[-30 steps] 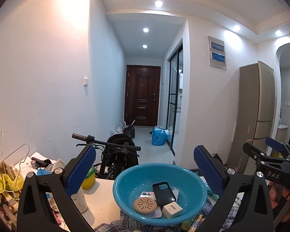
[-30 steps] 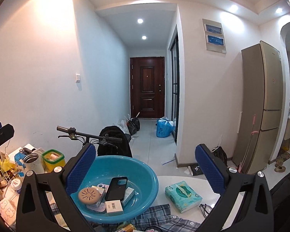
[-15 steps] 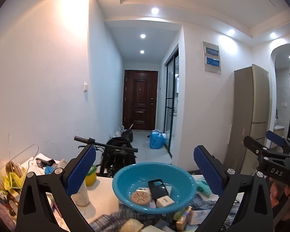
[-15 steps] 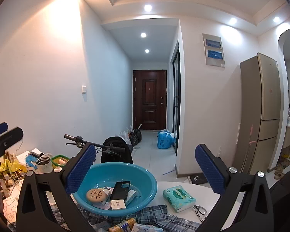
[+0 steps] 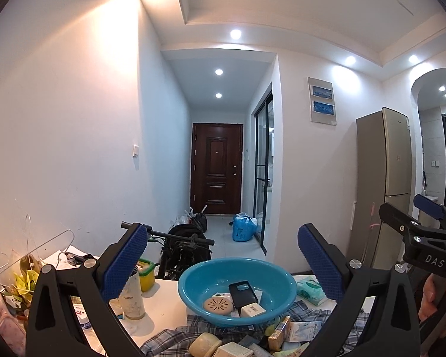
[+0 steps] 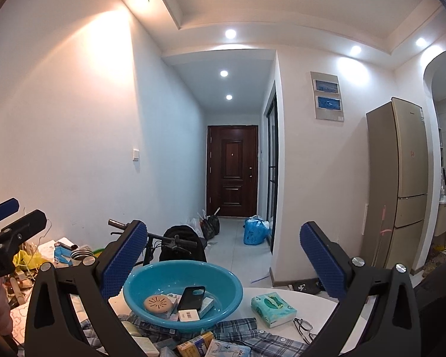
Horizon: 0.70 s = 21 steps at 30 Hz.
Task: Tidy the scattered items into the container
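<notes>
At six o'clock in both wrist views, the blue basin (image 5: pixel 236 290) sits on a checked cloth (image 6: pixel 240 331) on the white bench (image 5: pixel 163 303), central and within reach of either hand, which I judge is why it serves as the container. Inside it I count three clear things: one round tan disc (image 5: pixel 218 305), one black phone (image 6: pixel 191 297) and one small white box (image 6: pixel 188 315); flat packets lie beneath, too overlapped to count. Left tool (image 5: pixel 221 260) and right tool (image 6: pixel 223 260) are both spread wide and carry nothing, held high and level above the bench edge, probably to survey what remains. Loose items crowd the cloth at six o'clock, just before the basin: a yellow box (image 6: pixel 197 343) and several packets, cut off by the frame. One green tissue pack (image 6: pixel 273 309) and one pair of glasses (image 6: pixel 303 328) lie at four o'clock of the basin, apart from it.
</notes>
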{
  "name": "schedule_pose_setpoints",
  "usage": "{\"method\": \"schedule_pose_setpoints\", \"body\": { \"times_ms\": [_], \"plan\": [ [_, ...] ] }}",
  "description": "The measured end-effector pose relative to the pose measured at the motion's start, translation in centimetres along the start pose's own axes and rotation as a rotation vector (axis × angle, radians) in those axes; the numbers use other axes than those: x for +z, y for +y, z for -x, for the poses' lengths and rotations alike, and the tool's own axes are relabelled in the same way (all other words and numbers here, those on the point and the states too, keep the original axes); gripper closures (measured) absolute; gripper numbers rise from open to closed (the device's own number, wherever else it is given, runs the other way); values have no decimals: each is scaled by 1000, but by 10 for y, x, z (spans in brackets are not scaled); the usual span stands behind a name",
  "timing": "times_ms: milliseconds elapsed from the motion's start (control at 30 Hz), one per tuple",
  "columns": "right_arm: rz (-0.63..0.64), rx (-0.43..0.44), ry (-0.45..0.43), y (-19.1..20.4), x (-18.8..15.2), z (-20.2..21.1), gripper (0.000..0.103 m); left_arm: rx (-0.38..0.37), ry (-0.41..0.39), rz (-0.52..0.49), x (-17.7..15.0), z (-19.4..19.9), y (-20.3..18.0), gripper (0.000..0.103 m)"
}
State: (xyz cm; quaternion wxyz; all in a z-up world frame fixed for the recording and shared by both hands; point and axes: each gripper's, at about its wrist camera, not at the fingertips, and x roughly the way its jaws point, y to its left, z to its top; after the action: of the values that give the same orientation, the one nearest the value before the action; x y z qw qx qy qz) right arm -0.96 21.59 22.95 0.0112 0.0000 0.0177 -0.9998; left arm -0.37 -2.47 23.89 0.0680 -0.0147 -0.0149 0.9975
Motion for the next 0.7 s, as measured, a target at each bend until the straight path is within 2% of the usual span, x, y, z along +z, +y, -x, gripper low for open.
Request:
{"method": "schedule_pose_setpoints", "body": {
  "times_ms": [167, 700],
  "plan": [
    [31, -33, -10, 8, 0, 13, 1, -22, 4, 12, 1, 8, 2, 0],
    [26, -15, -58, 7, 8, 49, 1, -10, -46, -15, -1, 34, -5, 0]
  ]
}}
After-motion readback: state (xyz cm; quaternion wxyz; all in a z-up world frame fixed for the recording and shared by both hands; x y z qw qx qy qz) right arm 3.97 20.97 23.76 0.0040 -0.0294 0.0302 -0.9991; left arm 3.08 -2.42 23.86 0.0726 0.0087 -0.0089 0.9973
